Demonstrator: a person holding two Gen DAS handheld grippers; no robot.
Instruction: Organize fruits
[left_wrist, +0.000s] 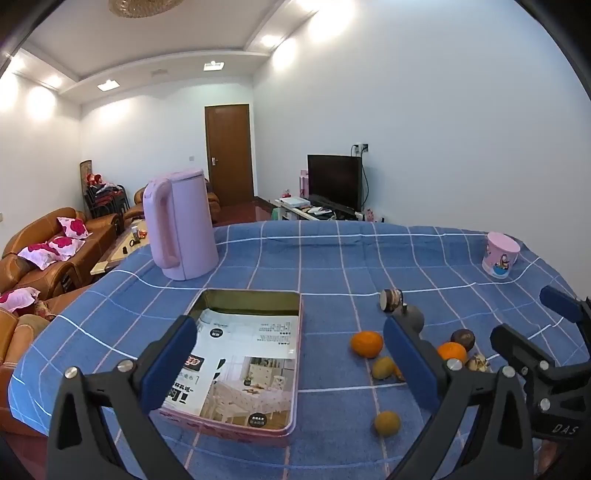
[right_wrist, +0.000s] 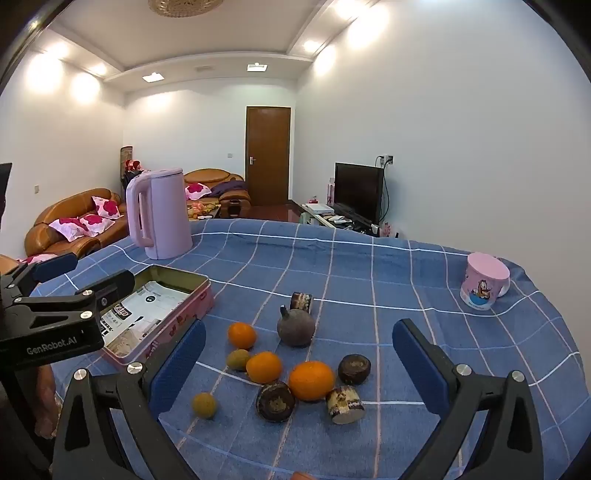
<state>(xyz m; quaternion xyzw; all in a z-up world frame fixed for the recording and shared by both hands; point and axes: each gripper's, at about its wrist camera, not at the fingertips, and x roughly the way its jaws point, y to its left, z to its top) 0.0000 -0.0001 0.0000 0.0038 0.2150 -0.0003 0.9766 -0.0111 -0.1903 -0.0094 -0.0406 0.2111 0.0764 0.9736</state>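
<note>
A pink tin box (left_wrist: 298, 369) lined with printed paper sits open on the blue checked tablecloth; it also shows in the right wrist view (right_wrist: 192, 295). To its right lie loose fruits: oranges (right_wrist: 311, 375) (right_wrist: 263, 366) (right_wrist: 242, 335), small yellow-green fruits (right_wrist: 204, 405) (right_wrist: 237, 359), dark round fruits (right_wrist: 275, 401) (right_wrist: 354, 369) and a grey round one (right_wrist: 296, 327). Cut cane pieces (right_wrist: 344, 403) (right_wrist: 301, 301) lie among them. My left gripper (left_wrist: 290, 363) is open and empty above the tin. My right gripper (right_wrist: 299, 373) is open and empty above the fruits.
A pink kettle (left_wrist: 179, 225) stands at the back left of the table. A pink cartoon mug (right_wrist: 484, 282) stands at the back right. Sofas and a low table lie beyond the left edge, a TV beyond the far edge.
</note>
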